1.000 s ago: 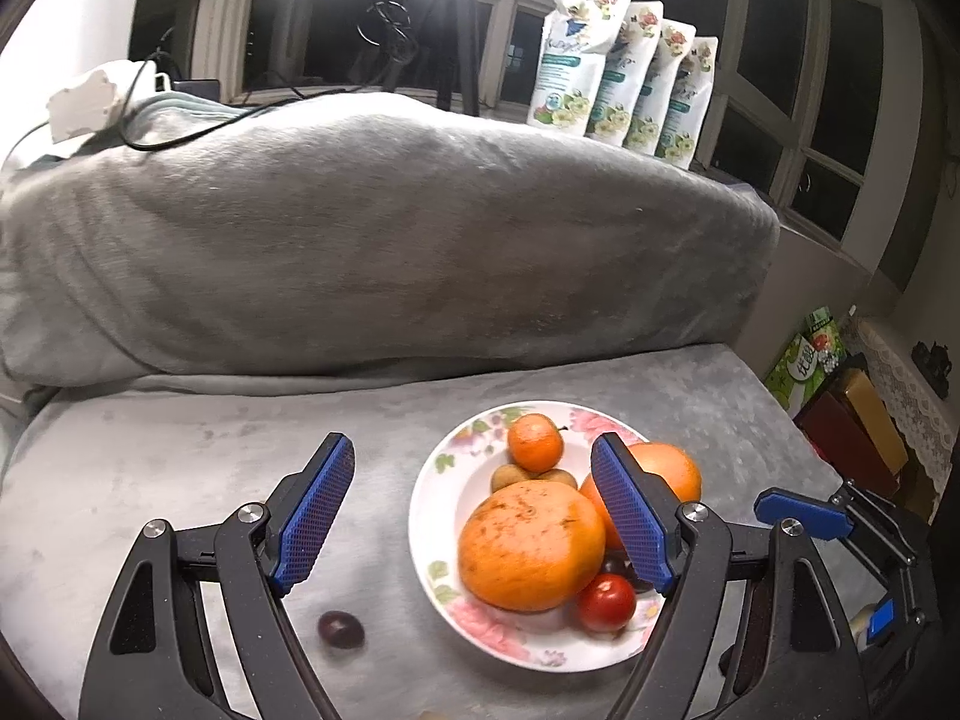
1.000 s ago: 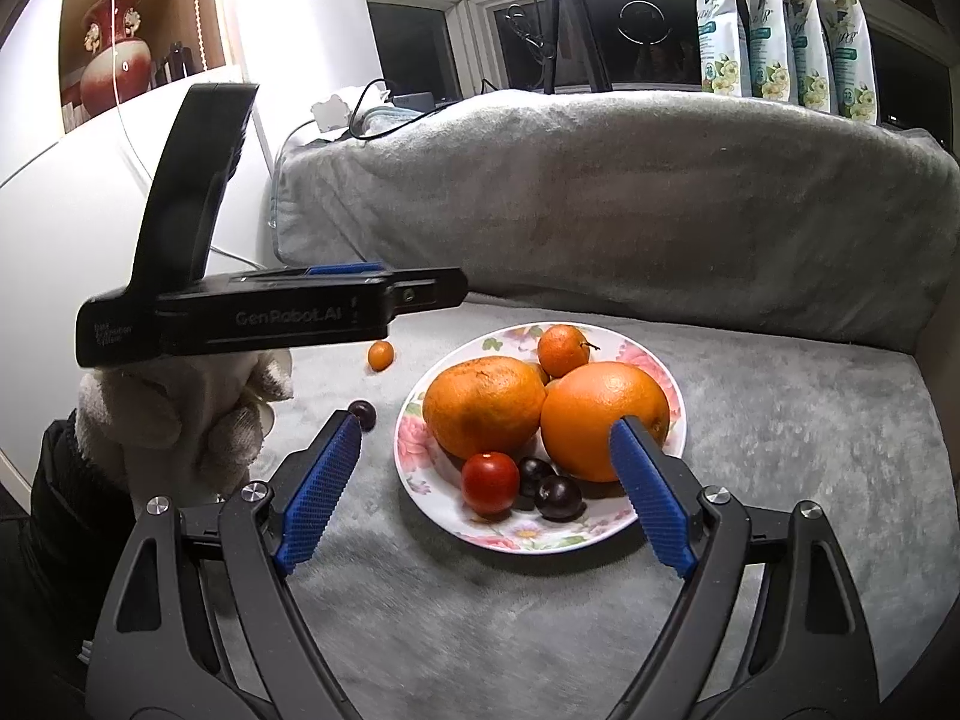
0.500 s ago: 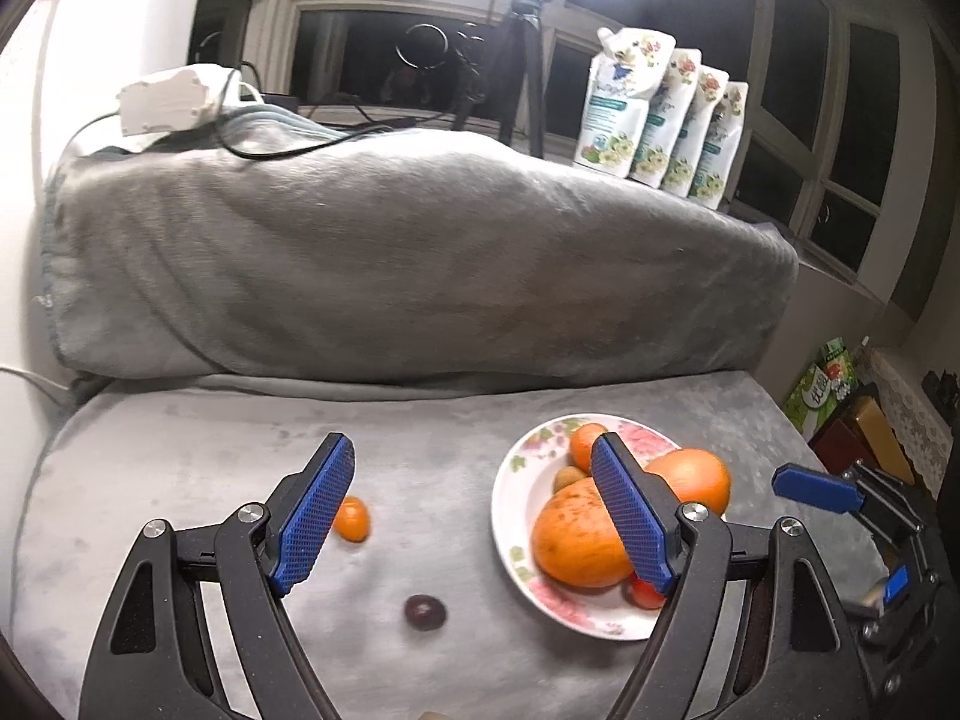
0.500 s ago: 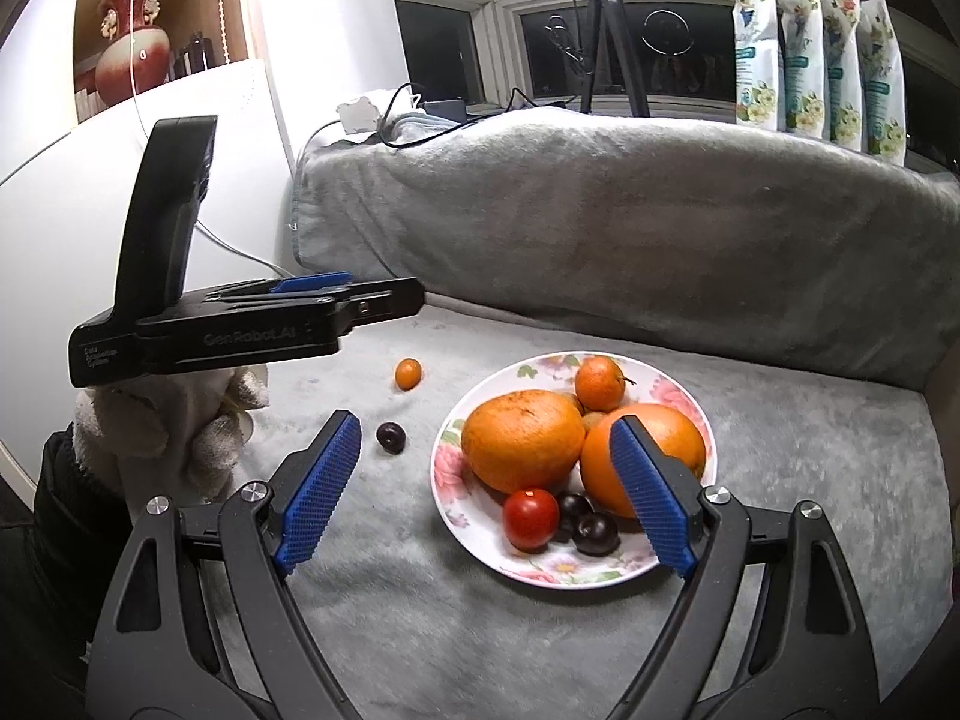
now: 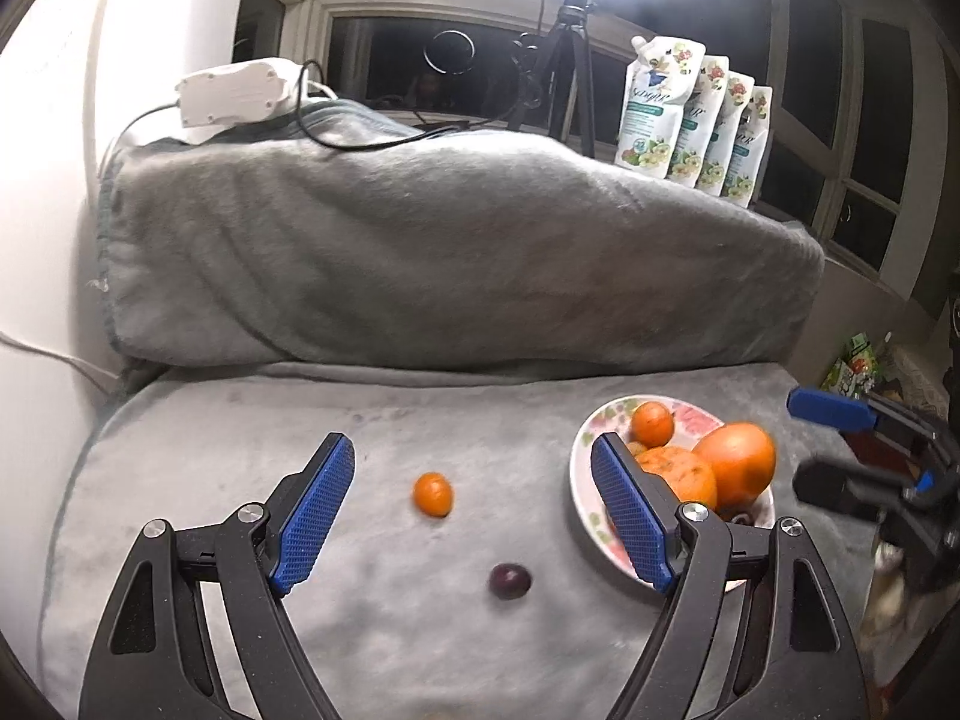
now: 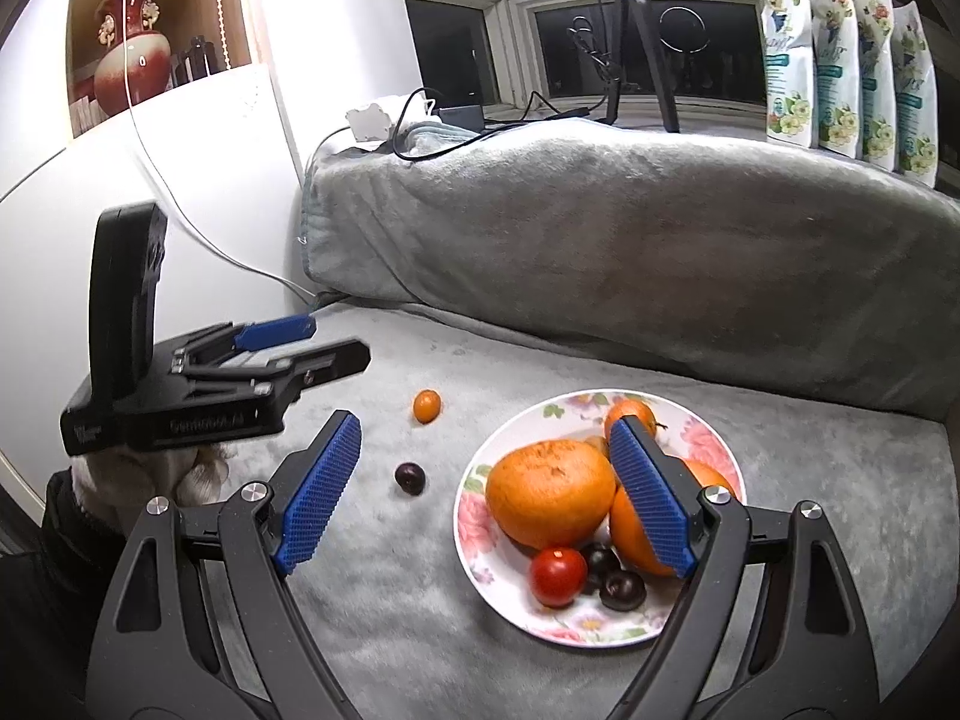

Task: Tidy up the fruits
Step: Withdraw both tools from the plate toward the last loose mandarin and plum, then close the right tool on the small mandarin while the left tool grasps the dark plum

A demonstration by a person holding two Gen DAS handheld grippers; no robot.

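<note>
A floral plate (image 6: 576, 630) holds two big oranges (image 6: 549, 501), a small orange, a red tomato (image 6: 558, 576) and dark plums. The plate also shows in the left wrist view (image 5: 585, 480). A small orange kumquat (image 5: 432, 493) and a dark plum (image 5: 509, 581) lie loose on the grey blanket, also seen in the right wrist view as kumquat (image 6: 426, 406) and plum (image 6: 410, 477). My left gripper (image 5: 474, 516) is open and empty, with the kumquat between its fingers' lines. My right gripper (image 6: 486, 492) is open and empty above the plate's left side.
A grey blanket-covered backrest (image 5: 420, 264) rises behind the seat. Several refill pouches (image 5: 690, 114), a tripod and a white power strip (image 5: 237, 90) sit on the sill. A white wall (image 6: 90, 240) stands at the left.
My left gripper has swung left, off the plate, so the loose kumquat and plum now lie in front of it. The right gripper has drawn back slightly.
</note>
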